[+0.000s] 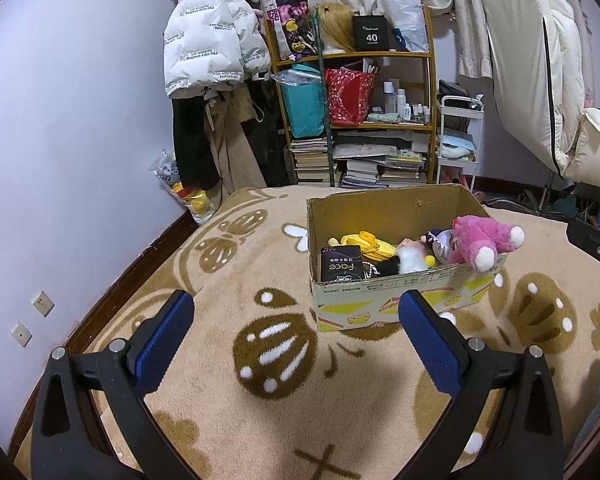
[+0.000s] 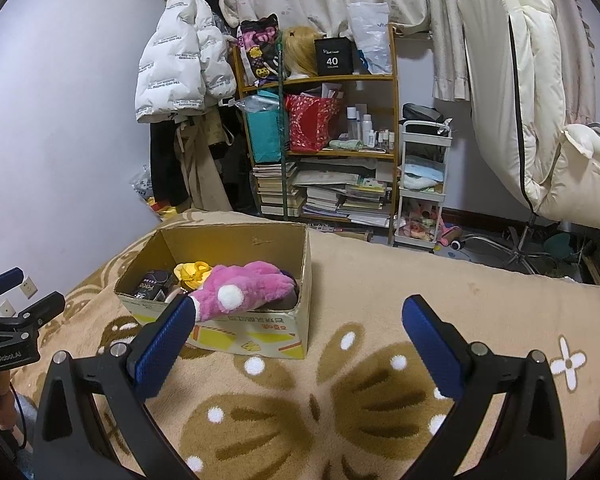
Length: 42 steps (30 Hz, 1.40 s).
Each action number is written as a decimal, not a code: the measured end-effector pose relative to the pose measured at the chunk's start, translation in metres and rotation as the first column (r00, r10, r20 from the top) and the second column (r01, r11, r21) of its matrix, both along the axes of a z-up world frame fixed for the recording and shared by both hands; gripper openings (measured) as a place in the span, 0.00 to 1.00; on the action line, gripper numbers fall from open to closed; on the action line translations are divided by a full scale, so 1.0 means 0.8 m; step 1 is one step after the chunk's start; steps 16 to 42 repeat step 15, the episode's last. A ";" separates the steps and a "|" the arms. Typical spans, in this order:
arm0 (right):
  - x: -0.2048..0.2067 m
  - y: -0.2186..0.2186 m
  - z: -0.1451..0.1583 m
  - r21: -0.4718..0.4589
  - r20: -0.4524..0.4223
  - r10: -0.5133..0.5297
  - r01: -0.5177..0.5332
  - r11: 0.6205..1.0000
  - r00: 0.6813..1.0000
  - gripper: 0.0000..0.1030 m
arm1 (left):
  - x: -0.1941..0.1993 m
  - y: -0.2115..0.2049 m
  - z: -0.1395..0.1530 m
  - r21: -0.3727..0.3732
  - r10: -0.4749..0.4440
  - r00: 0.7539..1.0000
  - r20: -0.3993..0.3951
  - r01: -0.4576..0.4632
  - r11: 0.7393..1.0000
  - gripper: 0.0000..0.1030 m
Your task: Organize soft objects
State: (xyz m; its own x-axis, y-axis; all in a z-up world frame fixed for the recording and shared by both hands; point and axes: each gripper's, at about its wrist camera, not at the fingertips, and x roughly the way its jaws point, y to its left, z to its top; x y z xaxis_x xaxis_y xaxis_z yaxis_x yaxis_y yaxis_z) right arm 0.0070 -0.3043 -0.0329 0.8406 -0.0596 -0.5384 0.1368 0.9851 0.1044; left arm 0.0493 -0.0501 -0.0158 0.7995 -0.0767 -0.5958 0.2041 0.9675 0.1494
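An open cardboard box (image 1: 380, 208) stands on the tan patterned rug (image 1: 260, 360). In it lie a pink plush bear (image 1: 484, 238) draped over the right rim, a yellow soft toy (image 1: 370, 244), a small doll (image 1: 440, 242), a white fluffy item (image 1: 410, 260) and a black "Face" packet (image 1: 340, 268). My left gripper (image 1: 296, 336) is open and empty, in front of the box. In the right wrist view the box (image 2: 228, 240) and pink bear (image 2: 244, 288) sit ahead to the left. My right gripper (image 2: 296, 338) is open and empty over the rug.
A wooden shelf (image 1: 356, 100) with books, bags and bottles stands behind, next to hanging coats (image 1: 208, 48). A white trolley (image 2: 422, 184) and a cream padded chair (image 2: 540, 120) are at the right. The left gripper (image 2: 16, 320) shows at the right view's left edge.
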 end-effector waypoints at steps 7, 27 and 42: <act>-0.001 -0.002 0.000 0.001 0.003 -0.001 0.001 1.000 1.000 1.00 | -0.001 0.000 0.001 0.000 0.001 1.000 0.002 -0.001 1.000 0.98; -0.001 -0.004 0.001 -0.001 0.002 0.003 -0.003 1.000 1.000 1.00 | -0.001 0.001 0.002 0.004 -0.005 1.000 -0.001 0.005 1.000 0.98; -0.001 -0.004 0.001 -0.001 0.002 0.003 -0.003 1.000 1.000 1.00 | -0.001 0.001 0.002 0.004 -0.005 1.000 -0.001 0.005 1.000 0.98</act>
